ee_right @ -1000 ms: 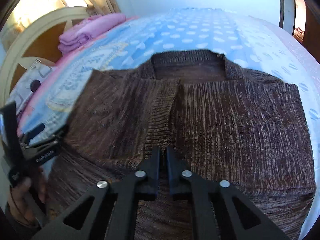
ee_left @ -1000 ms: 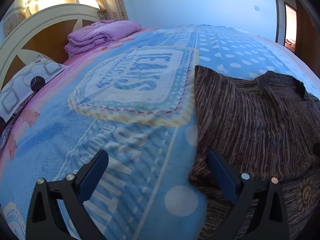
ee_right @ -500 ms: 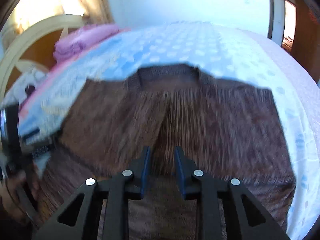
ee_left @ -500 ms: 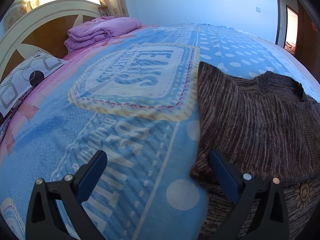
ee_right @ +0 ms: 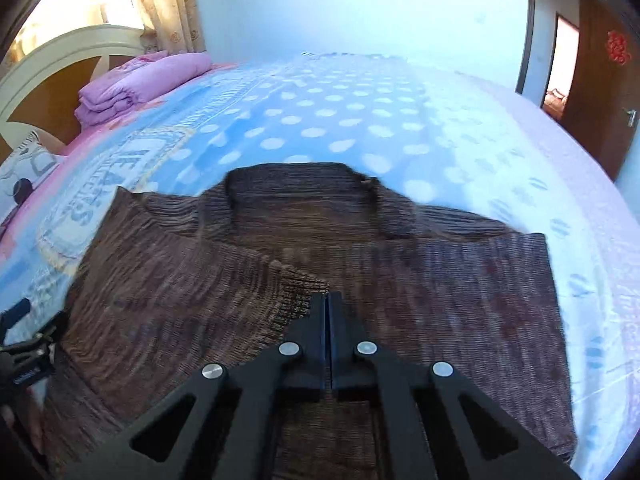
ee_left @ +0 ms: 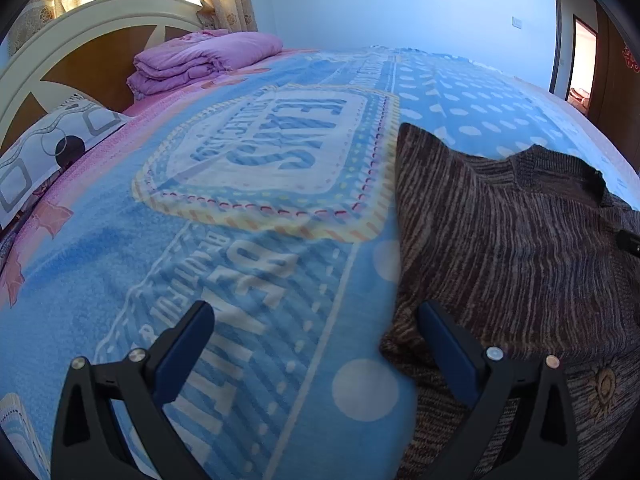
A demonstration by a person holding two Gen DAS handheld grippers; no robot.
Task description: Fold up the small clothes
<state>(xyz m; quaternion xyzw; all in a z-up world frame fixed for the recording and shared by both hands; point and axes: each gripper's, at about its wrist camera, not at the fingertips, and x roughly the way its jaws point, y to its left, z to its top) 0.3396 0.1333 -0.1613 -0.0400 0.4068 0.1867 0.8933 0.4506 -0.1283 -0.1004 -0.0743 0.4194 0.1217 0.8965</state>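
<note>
The left claw [ee_left: 316,336] stood spread wide; its left finger [ee_left: 182,348] hung over the blanket [ee_left: 248,264], its right finger over the sweater's [ee_left: 520,264] left edge, with nothing pinched. The sweater's right side ran out of that view. In the right view, motion blurred the knit. The right claw [ee_right: 329,300] had just snapped together, its tips pressed tight at the ribbed band [ee_right: 292,300]; whether any knit was caught between them could not be told. The brown striped sweater [ee_right: 360,264] lay flat ahead of it, collar farthest.
</note>
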